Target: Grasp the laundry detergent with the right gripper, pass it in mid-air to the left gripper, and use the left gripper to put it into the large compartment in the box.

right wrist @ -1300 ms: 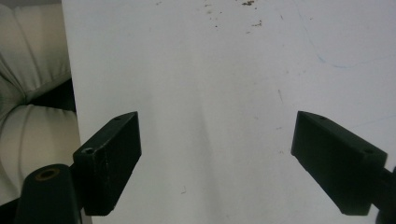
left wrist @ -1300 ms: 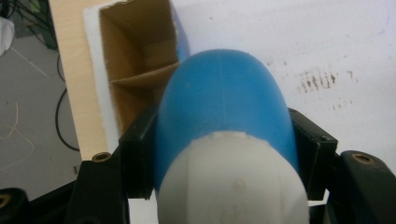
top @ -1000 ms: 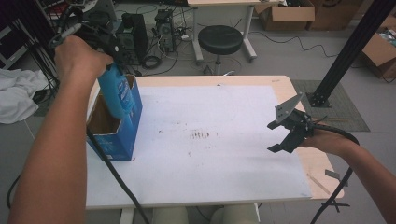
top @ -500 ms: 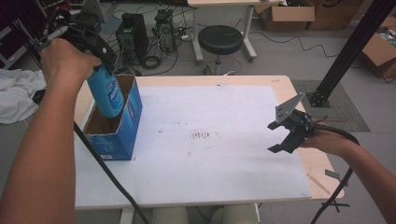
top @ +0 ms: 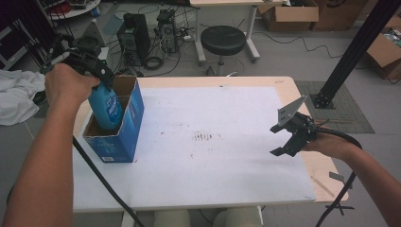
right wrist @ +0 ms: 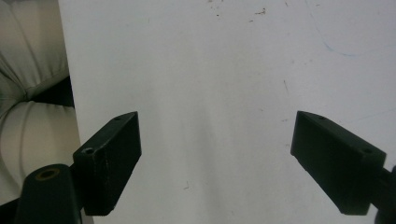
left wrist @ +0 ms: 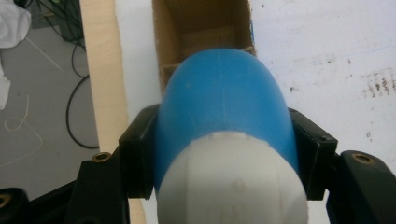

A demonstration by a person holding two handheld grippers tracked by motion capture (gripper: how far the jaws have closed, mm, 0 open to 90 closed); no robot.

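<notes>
A blue bottle (top: 108, 109) with a white cap (left wrist: 231, 182) stands upright with its lower part inside an open blue cardboard box (top: 124, 135) at the table's left edge. My left gripper (top: 104, 81) is shut on the bottle's upper part. In the left gripper view both jaws press the bottle (left wrist: 224, 102) from either side, with the box's brown inside (left wrist: 201, 32) below it. My right gripper (top: 276, 140) hovers open over the right side of the white table top (top: 227, 161). Nothing lies between its jaws (right wrist: 217, 158).
The table's wooden rim (top: 326, 179) shows at the right. Behind the table are a black stool (top: 223, 40), computer towers (top: 135, 30) with cables and cardboard boxes (top: 291, 16). A black post (top: 350, 52) rises at the right. A white cloth (top: 16, 97) lies at far left.
My left gripper has moved left and then down, lowering the blue bottle into the box. The right gripper has stayed in place, open.
</notes>
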